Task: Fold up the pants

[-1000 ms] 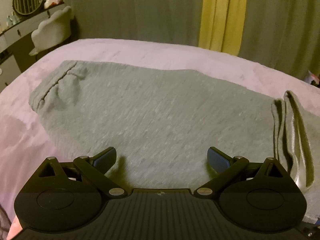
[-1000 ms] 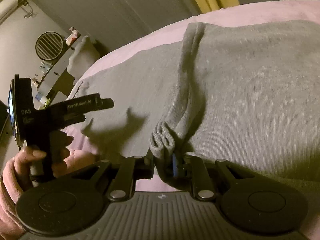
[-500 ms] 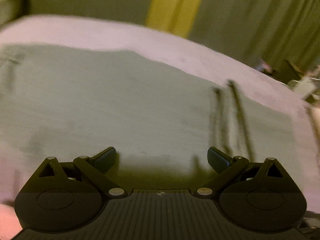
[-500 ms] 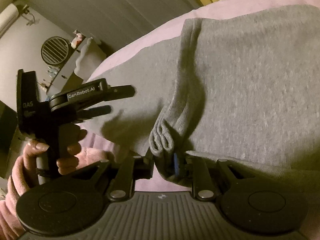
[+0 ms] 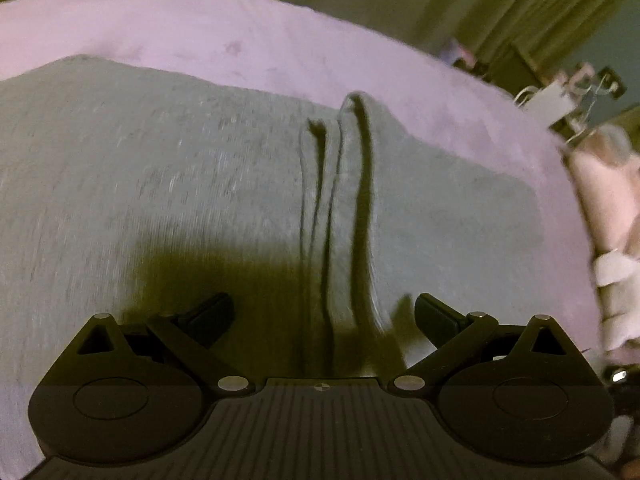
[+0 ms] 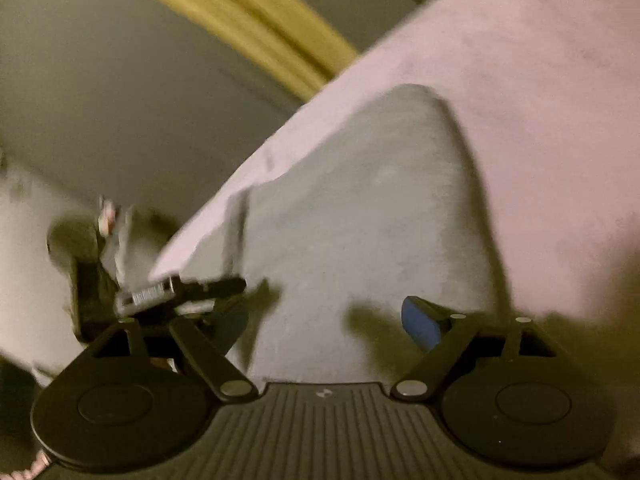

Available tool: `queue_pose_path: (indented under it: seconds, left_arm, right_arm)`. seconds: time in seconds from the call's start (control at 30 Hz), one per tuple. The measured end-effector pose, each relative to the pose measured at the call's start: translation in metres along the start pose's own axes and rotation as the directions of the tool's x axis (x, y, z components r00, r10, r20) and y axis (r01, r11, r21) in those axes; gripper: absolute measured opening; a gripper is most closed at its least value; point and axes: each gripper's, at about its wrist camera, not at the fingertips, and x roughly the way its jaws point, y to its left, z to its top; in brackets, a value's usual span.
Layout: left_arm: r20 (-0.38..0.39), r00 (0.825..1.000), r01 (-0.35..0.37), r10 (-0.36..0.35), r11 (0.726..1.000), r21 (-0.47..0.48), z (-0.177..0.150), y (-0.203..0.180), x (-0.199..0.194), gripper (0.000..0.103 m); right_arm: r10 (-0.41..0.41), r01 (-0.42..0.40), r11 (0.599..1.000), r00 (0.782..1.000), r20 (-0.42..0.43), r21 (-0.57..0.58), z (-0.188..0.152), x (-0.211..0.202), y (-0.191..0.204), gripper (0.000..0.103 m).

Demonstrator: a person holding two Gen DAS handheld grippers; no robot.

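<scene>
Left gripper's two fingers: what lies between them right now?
In the left wrist view, the grey pants' bunched ridge of folds runs up between the open left gripper's fingers, untouched by either.

One grey pants (image 5: 160, 184), two grippers — left gripper (image 5: 324, 316), right gripper (image 6: 324, 320).

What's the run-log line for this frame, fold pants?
stage: fold laid | pants: flat on bed, cuffs on top | left gripper: open, empty | right gripper: jaws opening, nothing between

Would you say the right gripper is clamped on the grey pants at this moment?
No, the right gripper is opening with nothing between its jaws; the grey pants lie flat beyond them.
</scene>
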Motion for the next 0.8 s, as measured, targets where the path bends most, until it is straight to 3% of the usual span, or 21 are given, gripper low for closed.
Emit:
queue_pose_path:
  seconds: [0.1,0.17,0.3,0.4,0.47,0.6,0.8]
  left_arm:
    - [0.004,1.0,-0.005,0.005,1.0,-0.002,0.012,-0.008,0.009,0.102]
    - [0.022,0.999,0.029,-0.029,0.999,-0.015,0.017,-0.008,0.012,0.1]
    - [0.052,0.998,0.046,-0.046,0.999,0.003,0.022,-0.013,0.012,0.057]
    - [0.058,0.996,0.066,-0.066,0.998,-0.009,0.025,-0.01,0.015,0.033]
    - [0.063,0.994,0.097,-0.095,0.995,-0.038,0.025,-0.005,0.01,0.024]
    - [0.106,0.989,0.102,-0.1,0.995,-0.009,0.023,-0.013,-0.006,0.02]
    - [0.194,0.967,0.163,-0.164,0.986,0.023,0.023,-0.014,-0.045,0.02]
  right_arm:
    - [-0.002,0.002,1.0,1.0,0.0,0.001,0.002,0.004,-0.001,0.087]
    - [-0.007,0.007,1.0,1.0,-0.006,-0.018,0.0,0.006,0.002,0.09]
    - [-0.007,0.007,1.0,1.0,-0.002,-0.021,-0.002,0.005,0.003,0.091]
    - [-0.001,0.001,1.0,1.0,0.004,-0.011,-0.001,0.002,-0.001,0.091]
    - [-0.004,0.004,1.0,1.0,0.007,-0.014,-0.002,0.003,0.0,0.091]
    - [-0.026,0.026,0.999,1.0,0.012,-0.037,-0.004,0.006,0.004,0.091]
    - [-0.057,0.058,0.991,0.998,0.014,-0.12,-0.014,0.005,0.029,0.091]
